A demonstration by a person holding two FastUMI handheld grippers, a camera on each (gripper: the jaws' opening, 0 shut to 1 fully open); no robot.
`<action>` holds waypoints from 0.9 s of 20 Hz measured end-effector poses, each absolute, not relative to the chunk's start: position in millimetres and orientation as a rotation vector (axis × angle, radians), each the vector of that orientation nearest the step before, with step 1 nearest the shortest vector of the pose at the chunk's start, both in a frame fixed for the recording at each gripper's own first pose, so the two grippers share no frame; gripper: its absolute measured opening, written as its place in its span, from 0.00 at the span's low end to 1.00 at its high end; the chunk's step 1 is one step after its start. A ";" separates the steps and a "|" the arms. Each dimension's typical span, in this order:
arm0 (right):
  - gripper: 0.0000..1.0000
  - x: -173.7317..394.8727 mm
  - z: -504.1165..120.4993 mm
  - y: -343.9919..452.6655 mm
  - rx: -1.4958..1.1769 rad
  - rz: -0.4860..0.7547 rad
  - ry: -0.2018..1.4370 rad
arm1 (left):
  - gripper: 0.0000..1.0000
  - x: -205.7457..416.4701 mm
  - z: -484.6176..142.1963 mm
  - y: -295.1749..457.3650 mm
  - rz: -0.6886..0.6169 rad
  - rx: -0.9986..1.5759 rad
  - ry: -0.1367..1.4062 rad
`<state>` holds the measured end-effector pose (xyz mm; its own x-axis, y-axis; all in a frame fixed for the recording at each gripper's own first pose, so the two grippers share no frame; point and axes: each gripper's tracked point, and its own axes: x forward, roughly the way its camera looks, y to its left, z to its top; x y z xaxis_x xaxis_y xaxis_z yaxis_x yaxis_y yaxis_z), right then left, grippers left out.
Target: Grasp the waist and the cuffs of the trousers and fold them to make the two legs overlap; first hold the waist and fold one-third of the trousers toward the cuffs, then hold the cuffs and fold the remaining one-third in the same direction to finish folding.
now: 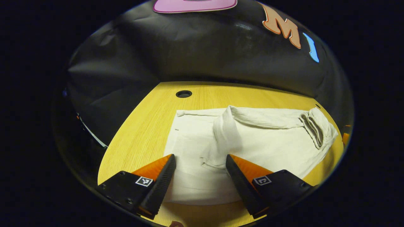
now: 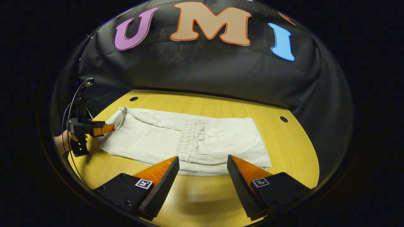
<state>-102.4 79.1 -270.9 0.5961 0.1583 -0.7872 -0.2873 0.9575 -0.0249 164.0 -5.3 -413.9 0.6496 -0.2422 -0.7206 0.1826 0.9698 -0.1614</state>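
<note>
White trousers [image 2: 221,138] lie lengthwise on the wooden table [image 2: 284,142], the elastic waistband [image 2: 189,140] folded over onto their middle. My right gripper [image 2: 202,157] is open just above the near edge of the cloth, by the waistband, with nothing between its fingers. At the far left, a hand holds my left gripper [image 2: 105,128] beside the cuff end [image 2: 121,115]. Seen from the left gripper [image 1: 199,156], its fingers stand open over that end of the trousers [image 1: 268,142], where a ridge of cloth [image 1: 225,132] is bunched up. The waistband [image 1: 312,126] lies far right.
Round cable holes [image 2: 133,98] [image 2: 283,119] sit near the table's back edge, and one hole [image 1: 184,93] lies beyond the cuff end. The black cloth wall closes the back. A cable [image 2: 71,107] trails from the left gripper.
</note>
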 end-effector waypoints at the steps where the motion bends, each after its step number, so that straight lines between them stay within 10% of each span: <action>1: 0.97 -102.9 -271.6 80.6 -0.149 0.260 0.901 | 0.98 161.4 -415.1 -6.0 -0.243 -0.075 0.842; 5: 0.98 -102.9 -273.4 82.5 -0.129 0.271 0.902 | 0.91 158.2 -414.0 -19.2 -0.332 -0.085 0.847; 10: 0.97 -101.8 -269.6 79.8 -0.081 0.260 0.904 | 0.21 158.3 -411.7 -38.3 -0.329 -0.160 0.849; 13: 0.98 -101.0 -265.0 77.0 -0.062 0.255 0.896 | 0.01 158.7 -410.3 -38.0 -0.315 -0.187 0.853; 18: 0.98 -99.9 -249.4 64.3 -0.055 0.278 0.853 | 0.00 179.7 -356.9 -53.2 -0.303 -0.166 0.729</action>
<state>-99.9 64.3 -249.4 0.6237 0.2203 -0.7500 -0.2644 0.9624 0.0628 179.7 -53.2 -356.9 0.7051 -0.3284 -0.6285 0.2142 0.9435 -0.2527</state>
